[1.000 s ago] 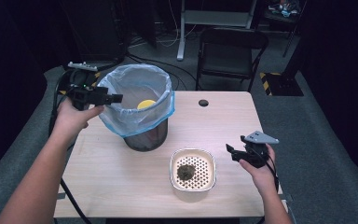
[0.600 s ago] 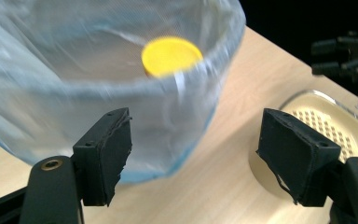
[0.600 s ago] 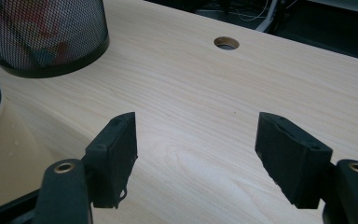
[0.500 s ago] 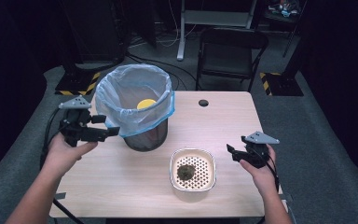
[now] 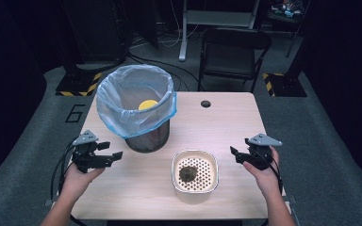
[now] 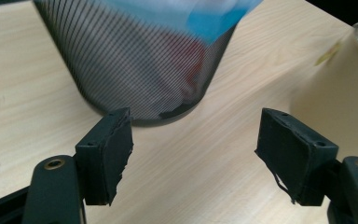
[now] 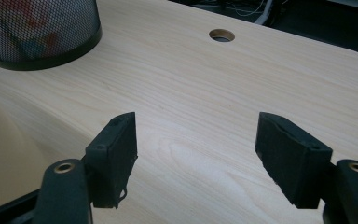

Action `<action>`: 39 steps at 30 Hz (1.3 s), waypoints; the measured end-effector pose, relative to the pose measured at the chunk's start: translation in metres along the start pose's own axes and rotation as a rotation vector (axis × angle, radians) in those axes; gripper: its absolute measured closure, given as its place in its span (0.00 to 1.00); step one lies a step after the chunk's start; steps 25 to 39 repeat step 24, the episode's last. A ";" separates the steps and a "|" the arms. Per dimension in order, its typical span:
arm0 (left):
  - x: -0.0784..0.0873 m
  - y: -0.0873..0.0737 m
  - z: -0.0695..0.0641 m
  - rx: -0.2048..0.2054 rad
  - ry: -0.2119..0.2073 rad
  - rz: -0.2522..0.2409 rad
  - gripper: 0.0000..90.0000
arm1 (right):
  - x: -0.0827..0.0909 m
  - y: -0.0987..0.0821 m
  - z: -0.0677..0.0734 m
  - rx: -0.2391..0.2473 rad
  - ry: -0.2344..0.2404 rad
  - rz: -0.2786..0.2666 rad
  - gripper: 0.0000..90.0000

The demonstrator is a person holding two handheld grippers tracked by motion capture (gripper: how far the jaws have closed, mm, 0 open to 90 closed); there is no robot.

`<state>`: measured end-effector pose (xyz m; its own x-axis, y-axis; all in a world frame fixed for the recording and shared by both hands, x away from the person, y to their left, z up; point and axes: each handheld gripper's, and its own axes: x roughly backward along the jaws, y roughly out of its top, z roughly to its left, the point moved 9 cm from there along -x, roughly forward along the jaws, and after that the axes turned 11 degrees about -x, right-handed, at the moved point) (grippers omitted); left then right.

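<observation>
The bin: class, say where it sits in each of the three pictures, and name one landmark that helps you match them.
High view: the bin stands on the table's left half, upper centre-left of the picture.
Left gripper view: its mesh wall is at the top, left of centre.
Right gripper view: its base is in the top left corner.
Shared landmark: the cream bowl, beside the bin.

Bare table (image 5: pixel 226 127) lies open right of the bin (image 5: pixel 139 113) and beyond the bowl (image 5: pixel 194 171); both stand mid-table, blocking the left-centre.
</observation>
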<state>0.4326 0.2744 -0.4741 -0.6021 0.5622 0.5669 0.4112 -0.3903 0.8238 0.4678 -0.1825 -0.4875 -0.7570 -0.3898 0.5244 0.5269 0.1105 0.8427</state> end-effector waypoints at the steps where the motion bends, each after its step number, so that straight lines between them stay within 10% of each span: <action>1: -0.003 -0.006 0.001 0.013 -0.001 -0.003 0.29 | 0.000 -0.001 -0.001 0.002 -0.002 0.001 0.32; 23: -0.045 -0.094 0.033 0.012 0.093 0.131 0.26 | -0.021 -0.030 -0.019 -0.006 -0.052 0.068 0.32; 39: -0.045 -0.095 0.034 0.023 0.094 0.137 0.26 | -0.023 -0.034 -0.021 -0.004 -0.063 0.077 0.31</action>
